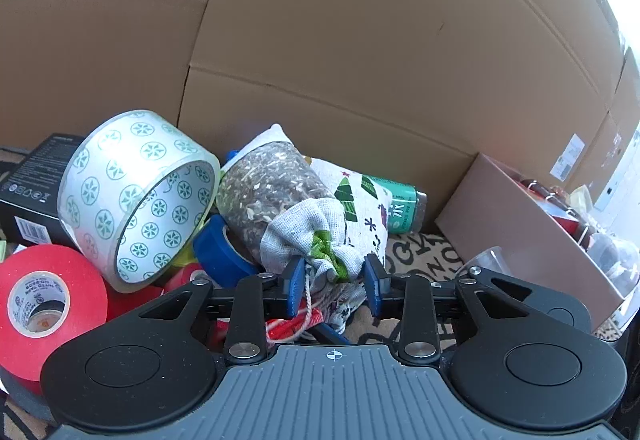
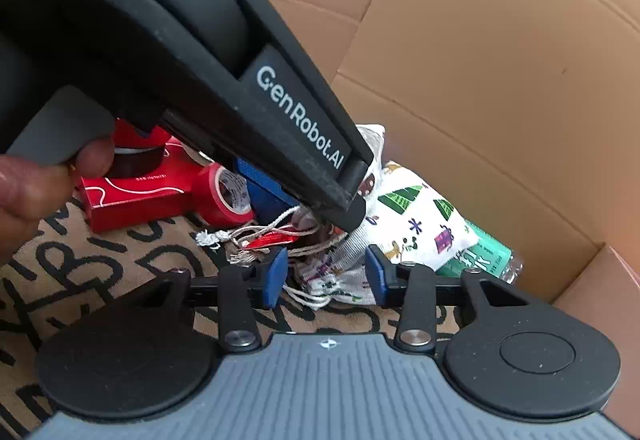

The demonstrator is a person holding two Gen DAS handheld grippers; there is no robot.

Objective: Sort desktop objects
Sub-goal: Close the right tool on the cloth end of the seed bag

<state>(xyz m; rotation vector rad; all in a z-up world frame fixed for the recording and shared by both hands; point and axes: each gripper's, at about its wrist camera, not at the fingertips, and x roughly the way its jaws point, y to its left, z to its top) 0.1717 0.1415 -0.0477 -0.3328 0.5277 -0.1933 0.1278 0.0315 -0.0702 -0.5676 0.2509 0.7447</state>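
Left gripper (image 1: 332, 286) open, pads either side of the cinched neck of the gray drawstring pouch (image 1: 308, 236), whose long axis runs away toward the cardboard wall (image 1: 360, 40); right gripper (image 2: 326, 276) open too, just short of the printed pouch (image 2: 416, 224).

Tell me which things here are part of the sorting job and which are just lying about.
Job:
left gripper, open around the drawstring pouch
right gripper, open
patterned tape roll
red tape roll
blue tape roll
Christmas-print bag
green bottle
red box

Lying about:
cardboard boxes
lettered mat
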